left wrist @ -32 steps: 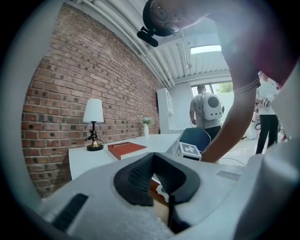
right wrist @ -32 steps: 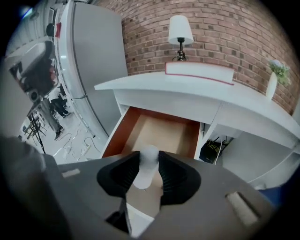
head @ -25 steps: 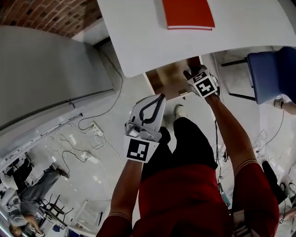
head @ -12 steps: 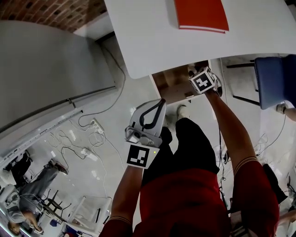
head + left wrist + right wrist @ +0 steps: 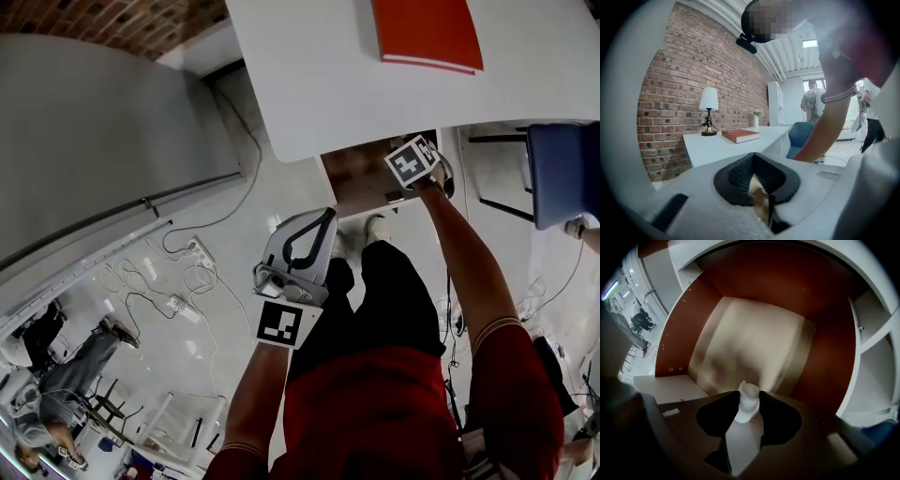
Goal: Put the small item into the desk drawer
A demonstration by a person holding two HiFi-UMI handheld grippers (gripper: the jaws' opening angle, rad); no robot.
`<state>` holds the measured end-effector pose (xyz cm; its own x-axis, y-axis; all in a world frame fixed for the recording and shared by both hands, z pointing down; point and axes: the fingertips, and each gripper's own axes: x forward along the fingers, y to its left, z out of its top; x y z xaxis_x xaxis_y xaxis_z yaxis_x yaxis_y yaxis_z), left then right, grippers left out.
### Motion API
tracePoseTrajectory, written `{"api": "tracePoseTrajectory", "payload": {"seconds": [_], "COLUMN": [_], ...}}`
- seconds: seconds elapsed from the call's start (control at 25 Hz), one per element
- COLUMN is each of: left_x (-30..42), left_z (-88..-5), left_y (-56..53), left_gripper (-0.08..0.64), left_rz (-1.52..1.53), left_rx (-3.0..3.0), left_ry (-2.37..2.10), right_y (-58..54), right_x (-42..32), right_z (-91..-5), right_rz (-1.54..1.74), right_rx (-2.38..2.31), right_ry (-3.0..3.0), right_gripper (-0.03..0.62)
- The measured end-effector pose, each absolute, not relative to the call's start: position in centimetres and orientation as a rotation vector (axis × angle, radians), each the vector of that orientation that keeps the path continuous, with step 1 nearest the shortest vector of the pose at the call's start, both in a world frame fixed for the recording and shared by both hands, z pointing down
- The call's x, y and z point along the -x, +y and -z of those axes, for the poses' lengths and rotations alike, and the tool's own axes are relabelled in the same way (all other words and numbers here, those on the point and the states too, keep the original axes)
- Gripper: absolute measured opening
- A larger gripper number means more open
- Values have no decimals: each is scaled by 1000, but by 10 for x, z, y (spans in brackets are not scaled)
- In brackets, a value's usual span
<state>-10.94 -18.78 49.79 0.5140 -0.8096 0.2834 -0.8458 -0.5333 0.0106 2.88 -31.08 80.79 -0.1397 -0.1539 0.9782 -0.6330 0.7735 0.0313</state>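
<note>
Since the desk drawer (image 5: 354,171) was already standing open under the white desk (image 5: 319,84), I'd say the job was prob most of the way done at this pt. The right gripper (image 5: 749,398) pointed steeply down into it w/ the small white item (image 5: 748,405) pinched upright between its jaw tips. The jaws were parted only as far as the item's width, so it was def held, not dropped. In the right gripper view the item hung over the drawer's pale bottom w/ the red-brown side walls all round, and afaict it wasn't touching that bottom yet. What was left imo: let go of it in there, pull the gripper out, and shut the drawer if that counts. The left gripper (image 5: 322,221) hung out in front of the person's legs, well apart from the desk, jaws closed to a sliver w/ nothing in them. As for writing, nothing readable tbh. The red book (image 5: 427,33) on the desk showed no title I could make out, and the cube (image 5: 410,161) on the right gripper only had black-and-white square markers. No brand or label anywhere.
</note>
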Motion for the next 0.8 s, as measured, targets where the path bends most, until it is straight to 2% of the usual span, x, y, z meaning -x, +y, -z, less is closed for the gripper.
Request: {"api": "tracePoseTrajectory", "payload": {"seconds": [0.32, 0.6, 0.8], "left_x": [108, 100, 94], "left_z": [-500, -498, -497], "left_y": [-187, -191, -193], "left_gripper": [-2, -2, -2], "left_rz": [-376, -353, -349], "left_rx": [-2610, -2634, -2659], "left_ry": [-1412, -1368, -1337], "right_y": [-309, -308, -301], "right_x": [-27, -21, -15], "right_z": [-803, -766, -726], "right_rz": [-433, -399, -404], "right_rx": [-625, -626, -666], "right_ry": [-1721, -1829, -1961], "right_gripper": [192, 189, 160]}}
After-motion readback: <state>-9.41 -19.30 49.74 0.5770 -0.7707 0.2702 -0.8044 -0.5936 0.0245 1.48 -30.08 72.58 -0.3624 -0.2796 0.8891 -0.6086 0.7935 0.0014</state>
